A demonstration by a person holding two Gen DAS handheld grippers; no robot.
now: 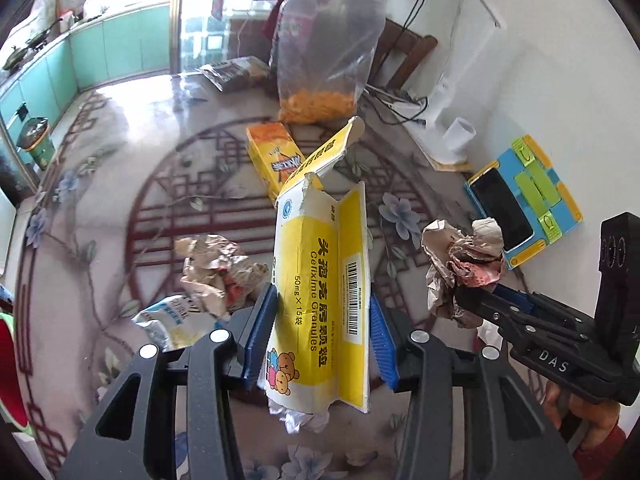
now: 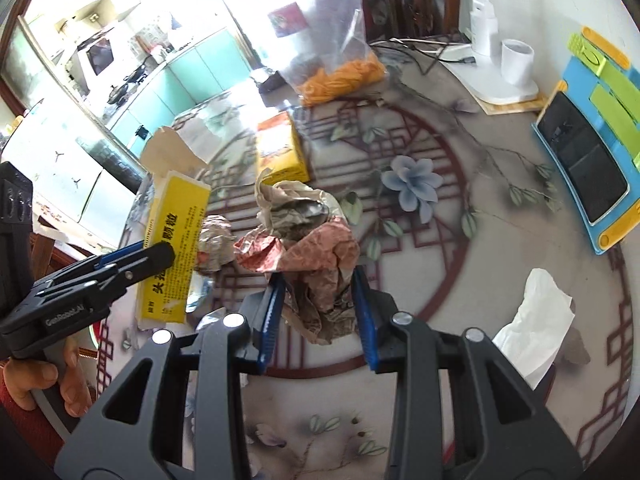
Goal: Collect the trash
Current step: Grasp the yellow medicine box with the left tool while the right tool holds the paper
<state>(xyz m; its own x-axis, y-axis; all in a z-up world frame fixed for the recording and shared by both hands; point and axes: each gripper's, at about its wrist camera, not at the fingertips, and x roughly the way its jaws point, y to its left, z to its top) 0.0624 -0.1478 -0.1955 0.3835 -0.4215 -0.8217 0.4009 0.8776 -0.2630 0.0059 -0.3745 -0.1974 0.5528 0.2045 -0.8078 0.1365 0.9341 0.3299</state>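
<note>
L gripper point(image 1: 320, 320): fingers pinching yellow medicine box point(image 1: 320, 280), clear of tabletop point(image 1: 100, 208). R gripper point(image 2: 318, 312): fingers pinching crumpled paper wad point(image 2: 316, 256).

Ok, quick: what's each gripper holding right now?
Left gripper: closed on the yellow medicine box.
Right gripper: closed on the crumpled paper wad.

Left gripper point(image 1: 324, 320) and right gripper point(image 2: 318, 300) angled downward, jaws clamped.
</note>
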